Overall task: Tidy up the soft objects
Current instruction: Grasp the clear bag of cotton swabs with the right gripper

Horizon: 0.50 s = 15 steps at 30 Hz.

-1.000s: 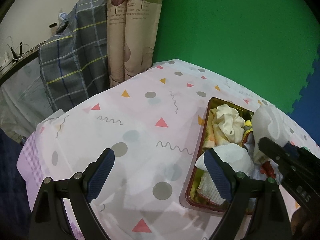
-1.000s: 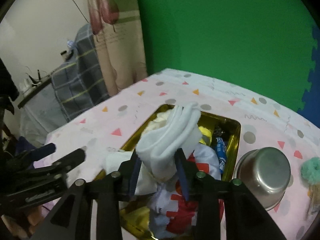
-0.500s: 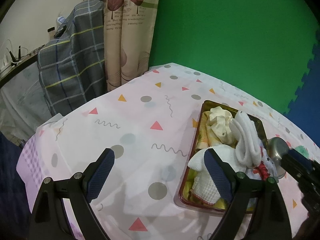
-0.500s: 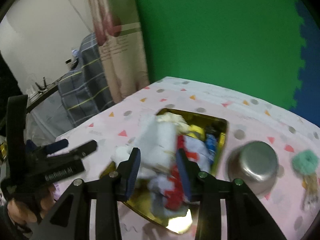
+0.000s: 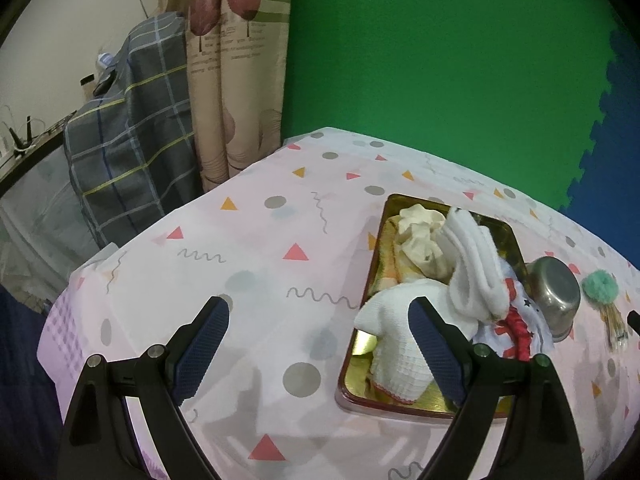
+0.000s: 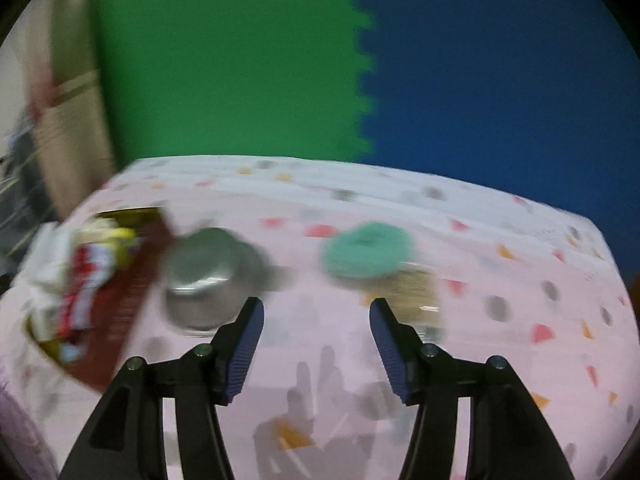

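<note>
White sock (image 5: 476, 264) now lies in the tray (image 5: 505, 229); our right gripper (image 6: 316, 334), empty and opening, has swung toward the green scrunchie (image 6: 366, 250). Left gripper (image 5: 316, 344) waits wide, empty.

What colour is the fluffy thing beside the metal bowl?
Teal green. The fluffy pom-pom shows sharpest in the left wrist view, right of the metal bowl.

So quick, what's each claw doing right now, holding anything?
Left gripper: open, holding nothing, above the tablecloth.
Right gripper: jaws opening, nothing between them.
</note>
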Motion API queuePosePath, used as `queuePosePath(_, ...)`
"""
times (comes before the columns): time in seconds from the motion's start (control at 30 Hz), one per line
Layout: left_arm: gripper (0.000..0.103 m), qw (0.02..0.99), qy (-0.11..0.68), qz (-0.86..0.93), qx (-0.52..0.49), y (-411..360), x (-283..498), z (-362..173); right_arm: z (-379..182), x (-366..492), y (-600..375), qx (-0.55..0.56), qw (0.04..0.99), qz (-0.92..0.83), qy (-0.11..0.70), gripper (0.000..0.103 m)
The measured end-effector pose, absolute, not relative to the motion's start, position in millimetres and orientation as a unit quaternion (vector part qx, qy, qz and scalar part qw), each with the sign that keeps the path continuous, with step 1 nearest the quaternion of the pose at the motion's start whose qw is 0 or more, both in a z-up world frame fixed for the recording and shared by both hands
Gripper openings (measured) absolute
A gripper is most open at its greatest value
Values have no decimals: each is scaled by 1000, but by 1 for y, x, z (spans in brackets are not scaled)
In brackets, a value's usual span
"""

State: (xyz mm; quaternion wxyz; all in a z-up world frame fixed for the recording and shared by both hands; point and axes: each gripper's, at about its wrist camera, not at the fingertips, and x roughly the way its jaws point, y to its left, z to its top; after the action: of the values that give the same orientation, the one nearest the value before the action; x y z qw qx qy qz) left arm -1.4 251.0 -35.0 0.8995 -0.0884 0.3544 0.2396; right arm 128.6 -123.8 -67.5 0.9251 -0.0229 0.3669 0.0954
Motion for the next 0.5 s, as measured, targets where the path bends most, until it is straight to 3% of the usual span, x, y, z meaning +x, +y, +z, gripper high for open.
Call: queuePosePath(0.5,92,928,347,137,17,160,36,-8,-136,204,-169,-15,900,14,436,57)
